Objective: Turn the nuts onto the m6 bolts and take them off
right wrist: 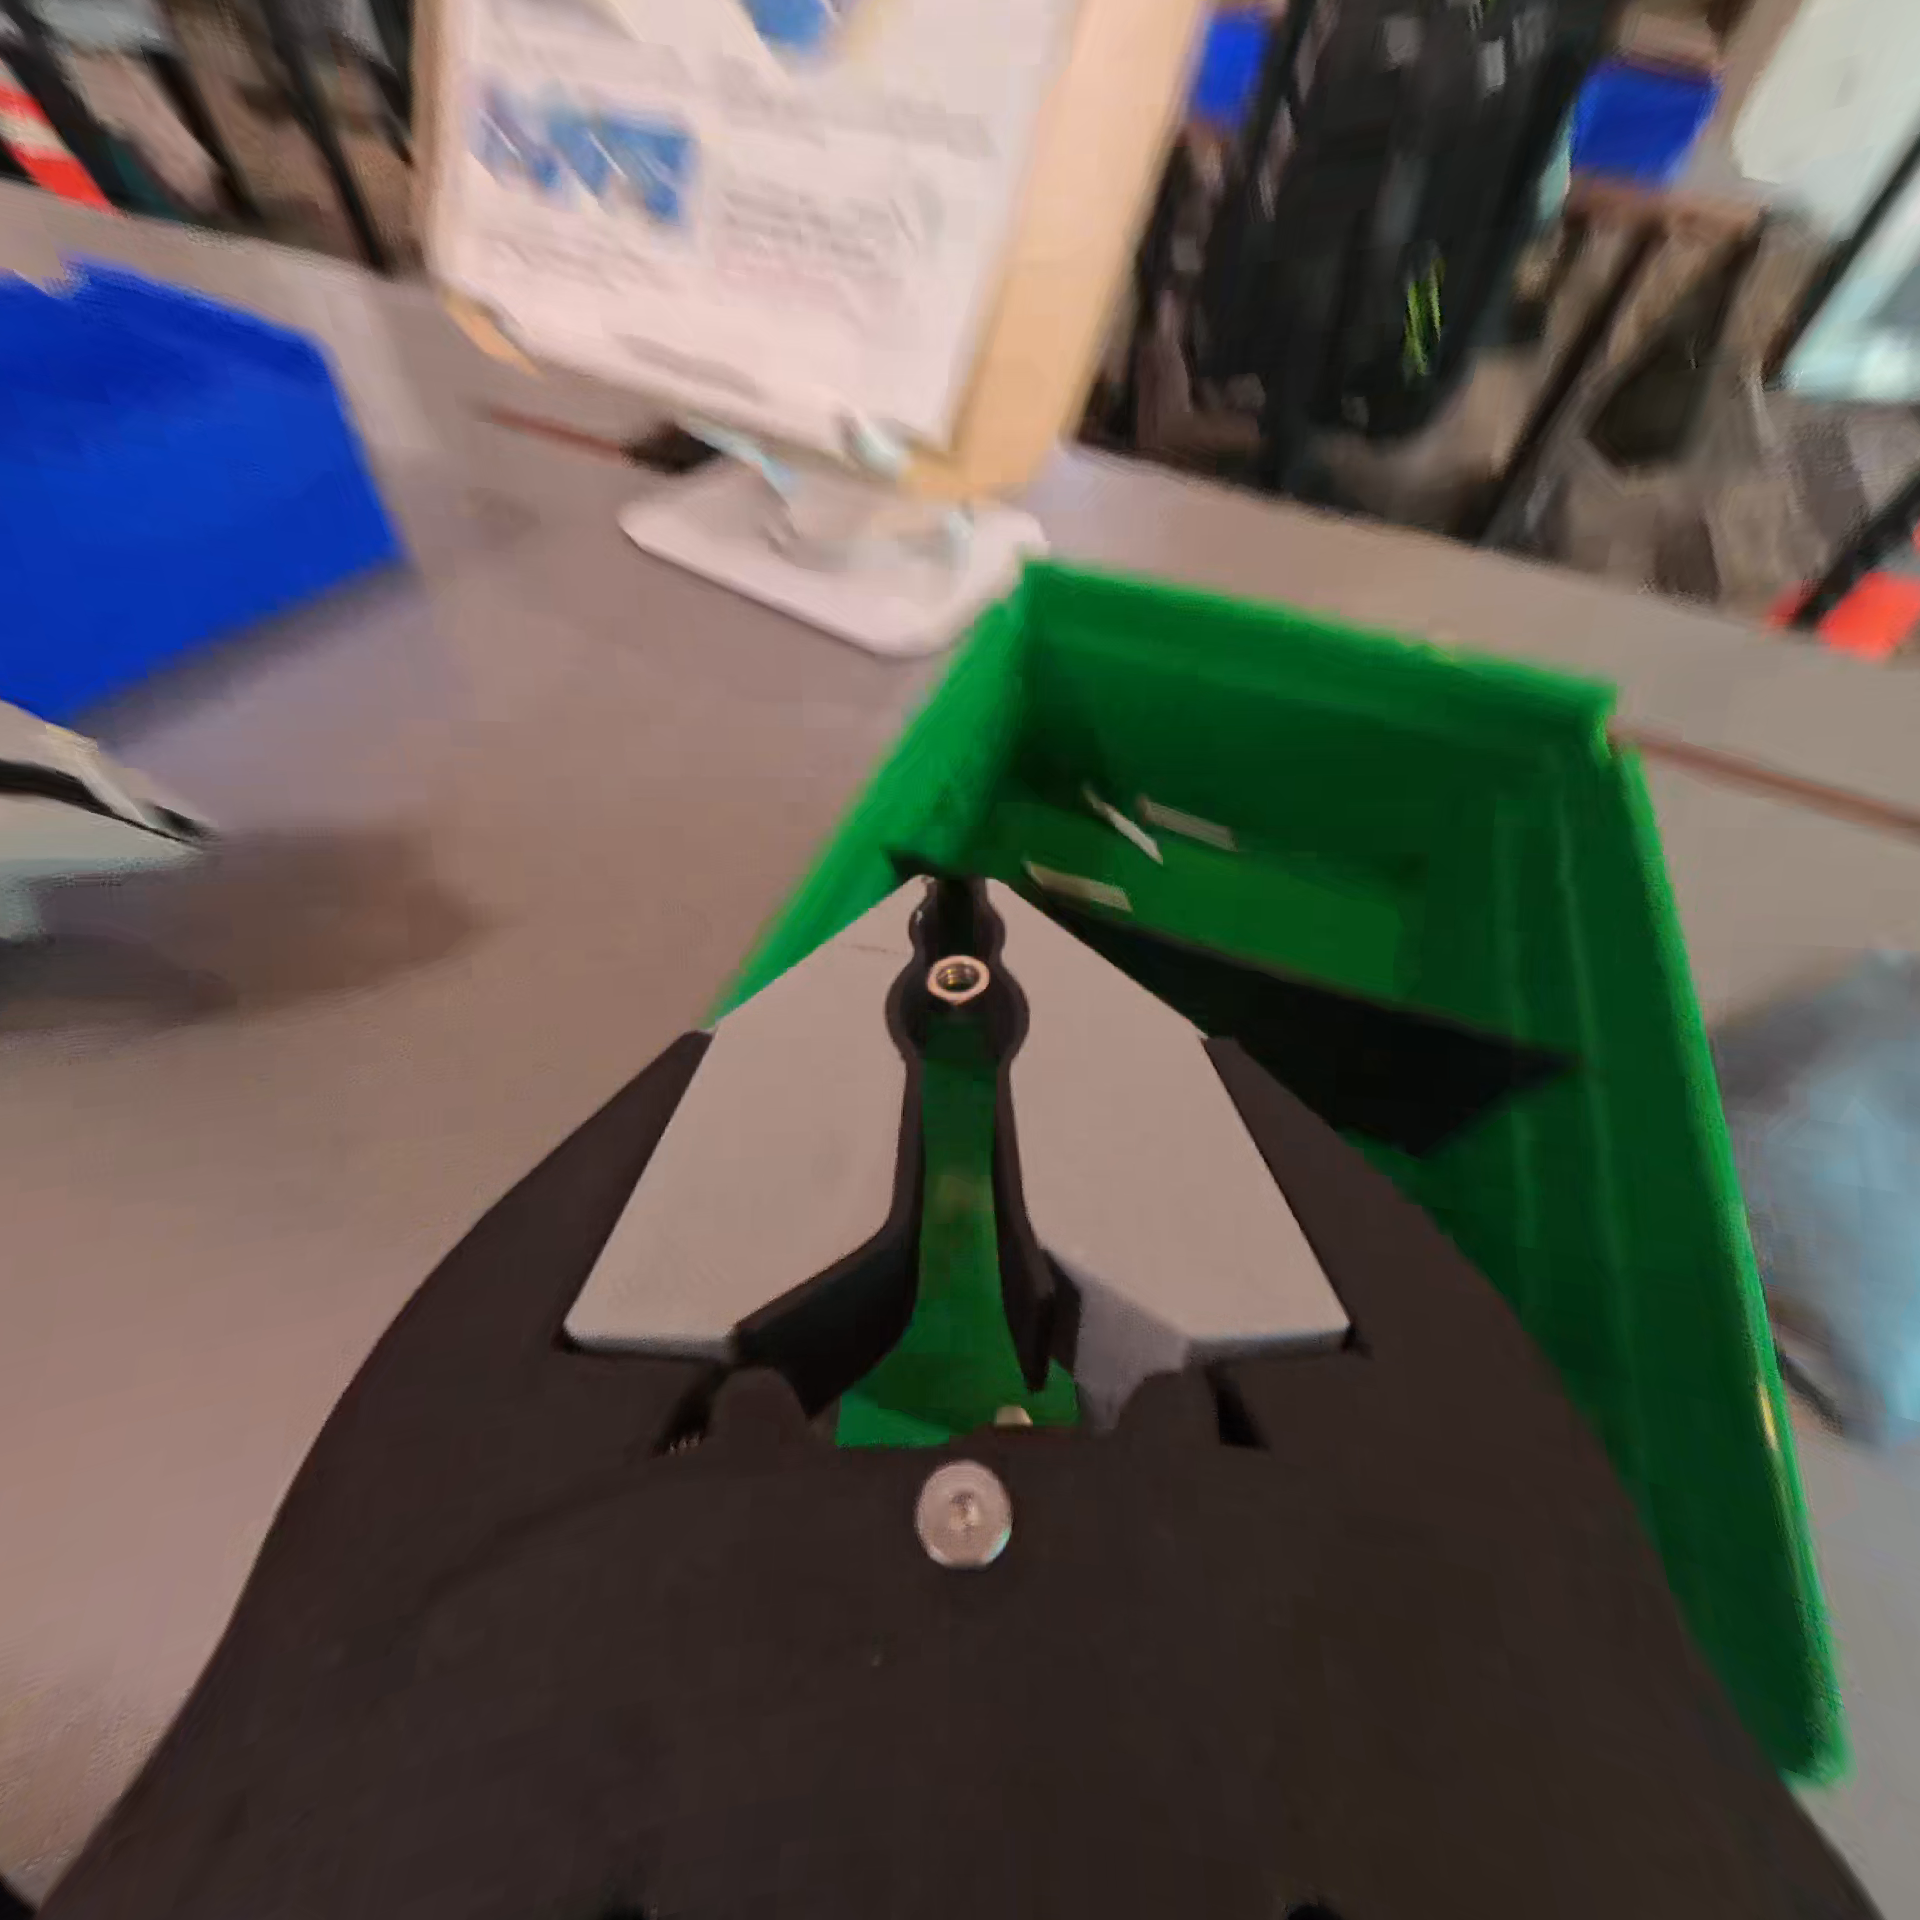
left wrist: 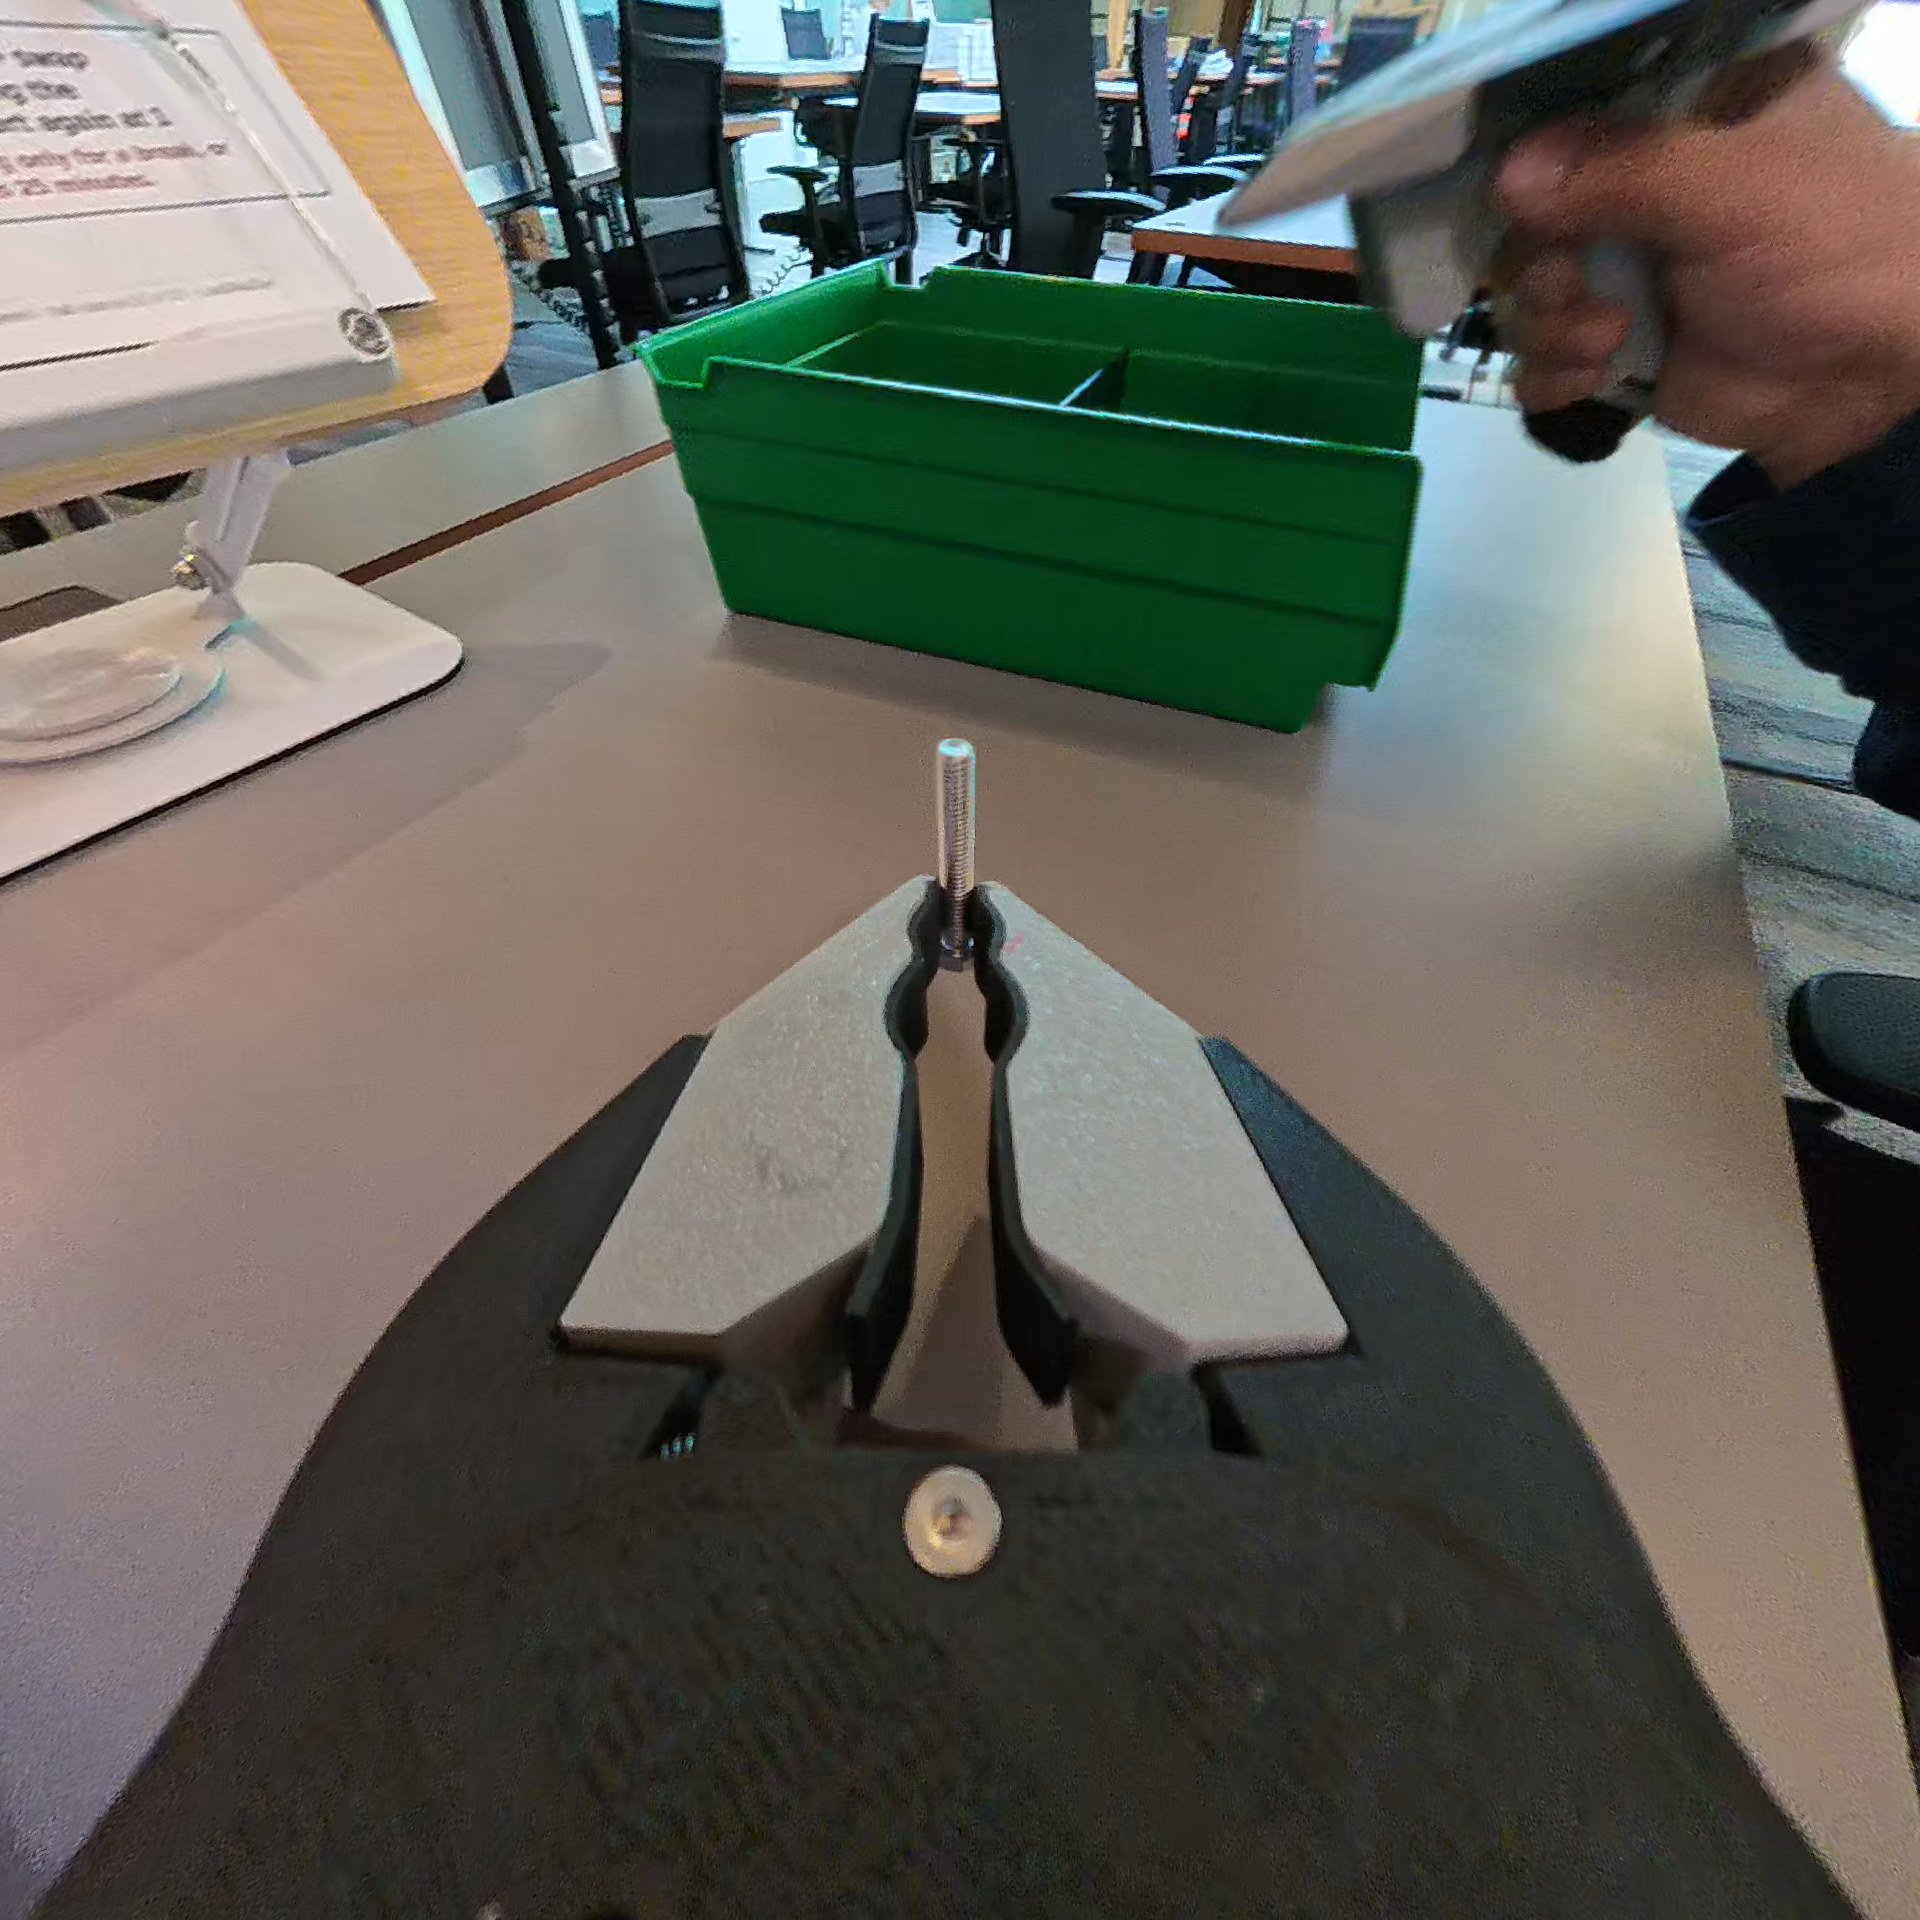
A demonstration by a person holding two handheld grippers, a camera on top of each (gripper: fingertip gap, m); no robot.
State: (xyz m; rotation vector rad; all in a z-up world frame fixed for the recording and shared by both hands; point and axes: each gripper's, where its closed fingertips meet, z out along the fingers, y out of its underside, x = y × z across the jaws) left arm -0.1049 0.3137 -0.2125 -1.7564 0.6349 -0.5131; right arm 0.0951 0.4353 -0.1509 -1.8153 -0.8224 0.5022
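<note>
The left gripper [left wrist: 954,925] is clamped on the head end of a bolt [left wrist: 954,816], whose threaded shank sticks out past the fingertips above the table [left wrist: 1351,935], while the right gripper [right wrist: 961,935] pinches a nut [right wrist: 949,978] over the green bin [right wrist: 1621,1143]. Both parts look small, light, rigid and slick, so the nut is probably best gripped across its flats. A divider splits the bin, and a few more bolts [right wrist: 1075,885] lie in its far compartment.

Your left gripper [left wrist: 954,914] is holding a bolt [left wrist: 954,810] upright before the bin [left wrist: 1039,540], with a sign stand [left wrist: 229,665] sitting left. Your right gripper [right wrist: 958,914] is carrying a nut [right wrist: 950,979] above that bin's [right wrist: 1662,1143] compartments.
</note>
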